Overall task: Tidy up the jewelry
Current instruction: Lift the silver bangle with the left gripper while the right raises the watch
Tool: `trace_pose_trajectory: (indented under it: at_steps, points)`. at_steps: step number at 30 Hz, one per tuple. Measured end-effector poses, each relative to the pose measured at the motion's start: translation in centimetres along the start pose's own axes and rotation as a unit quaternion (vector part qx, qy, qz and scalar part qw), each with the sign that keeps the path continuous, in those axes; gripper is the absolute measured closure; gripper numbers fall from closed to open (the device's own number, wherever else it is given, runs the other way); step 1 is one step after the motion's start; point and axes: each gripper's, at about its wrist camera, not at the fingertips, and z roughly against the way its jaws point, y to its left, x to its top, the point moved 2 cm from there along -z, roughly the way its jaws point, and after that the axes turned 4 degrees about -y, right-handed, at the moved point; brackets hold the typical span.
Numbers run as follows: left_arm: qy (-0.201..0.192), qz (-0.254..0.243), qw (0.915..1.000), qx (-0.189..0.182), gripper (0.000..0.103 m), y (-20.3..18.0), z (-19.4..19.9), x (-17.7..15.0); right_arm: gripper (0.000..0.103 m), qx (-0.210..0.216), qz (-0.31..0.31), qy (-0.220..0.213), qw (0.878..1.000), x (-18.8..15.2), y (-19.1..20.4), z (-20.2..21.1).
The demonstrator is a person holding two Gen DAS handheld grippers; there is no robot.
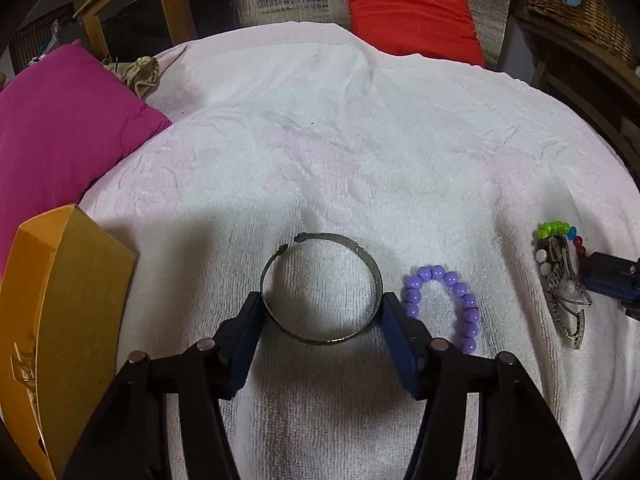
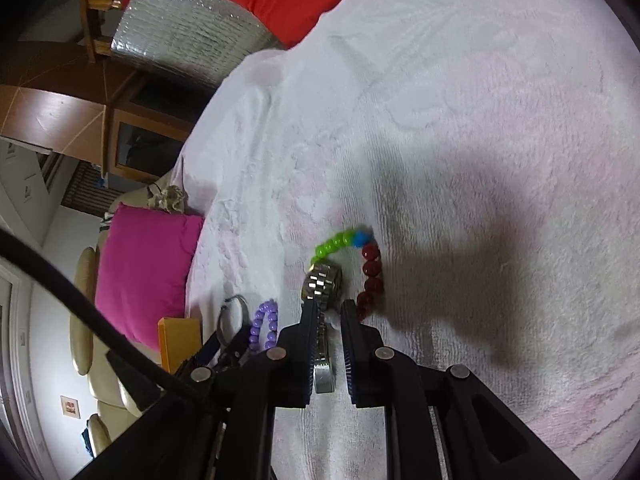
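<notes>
A dull metal cuff bangle [image 1: 320, 338] lies on the white towel [image 1: 320, 140] between my left gripper's [image 1: 321, 300] fingers, and both pads touch its sides. A purple bead bracelet [image 1: 464, 300] lies just right of it. Further right, a steel watch [image 1: 568, 304] rests on a green, blue, red and white bead bracelet [image 1: 554, 227]. In the right wrist view my right gripper [image 2: 329, 306] straddles the watch [image 2: 322, 282]. Its strap lies against the left pad, and a slit of towel shows before the right pad. The red beads [image 2: 372, 268] curve past the right finger.
An open orange cardboard box [image 1: 52, 300] stands at the towel's left edge. A magenta cushion [image 1: 60, 120] lies behind it and a red cushion [image 1: 408, 12] at the far side. A wicker basket [image 1: 568, 0] sits at the far right. A black cable [image 2: 80, 300] crosses the right wrist view.
</notes>
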Motion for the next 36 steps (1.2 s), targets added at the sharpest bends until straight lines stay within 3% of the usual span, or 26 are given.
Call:
trace_pose_trajectory:
  at_steps: [5,10,14,16,18,27,36]
  points:
    - [0.000,0.005,1.0000,-0.008,0.043,0.7,-0.1,0.0,0.087,-0.020,0.035,-0.015,0.999,0.1,1.2,-0.6]
    - [0.005,0.012,0.9999,-0.009,0.043,1.3,0.6,-0.3,0.067,-0.035,0.064,-0.027,0.997,0.3,2.3,-1.5]
    - [0.001,0.009,0.9999,-0.004,0.043,1.3,1.4,-0.6,0.065,-0.067,0.102,-0.037,0.992,0.0,3.2,-2.7]
    - [-0.006,-0.001,0.9999,0.012,0.043,1.2,1.9,-0.7,0.076,-0.094,0.132,-0.043,0.986,-0.2,3.8,-3.1]
    - [-0.013,-0.005,0.9997,0.020,0.043,1.3,2.3,-0.7,0.076,-0.105,0.146,-0.048,0.983,-0.5,4.1,-3.1]
    - [-0.064,0.000,0.9965,0.053,0.043,1.4,6.1,-0.1,0.084,-0.071,0.152,-0.067,0.984,-0.9,4.9,-1.0]
    - [-0.105,0.009,0.9916,0.076,0.043,2.2,9.3,-0.2,0.084,-0.007,0.200,-0.125,0.972,-2.3,8.3,2.3]
